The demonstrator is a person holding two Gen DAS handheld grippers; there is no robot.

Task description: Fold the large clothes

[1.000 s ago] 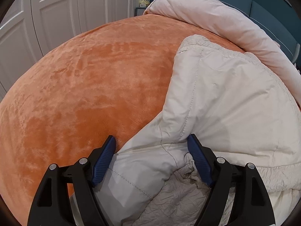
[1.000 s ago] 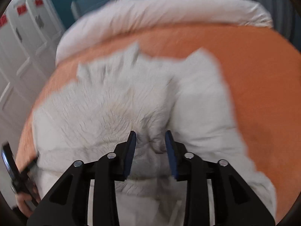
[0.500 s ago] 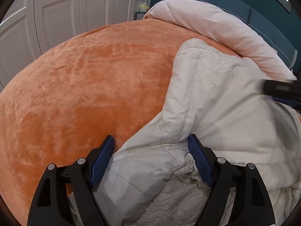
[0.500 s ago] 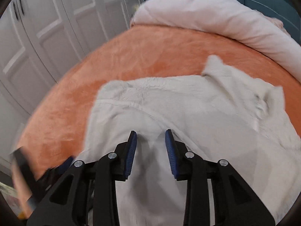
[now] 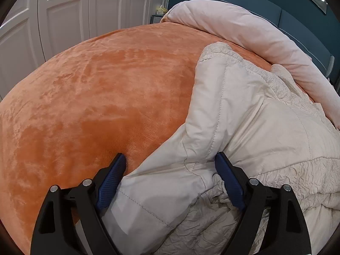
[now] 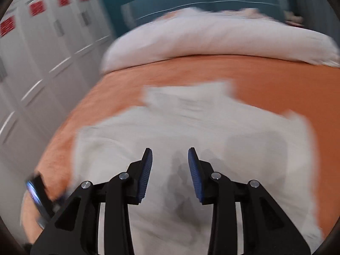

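A cream quilted garment (image 5: 250,114) lies partly folded on an orange plush bed cover (image 5: 102,97). My left gripper (image 5: 170,159) is open, with its jaws wide apart on either side of a fold of the garment near the bed's front. In the blurred right wrist view the same garment (image 6: 191,127) spreads over the orange cover (image 6: 265,80). My right gripper (image 6: 170,155) is open and empty, held just above the garment. The left gripper shows as a dark shape (image 6: 38,193) at the lower left of that view.
A rolled pale pink duvet (image 5: 244,34) lies across the head of the bed against a teal headboard (image 5: 297,27). White panelled wardrobe doors (image 5: 63,12) stand along the left side of the bed.
The right gripper has swung over the garment, and its view has turned back toward the headboard with strong blur. It has left the left wrist view. The left gripper has stayed put.
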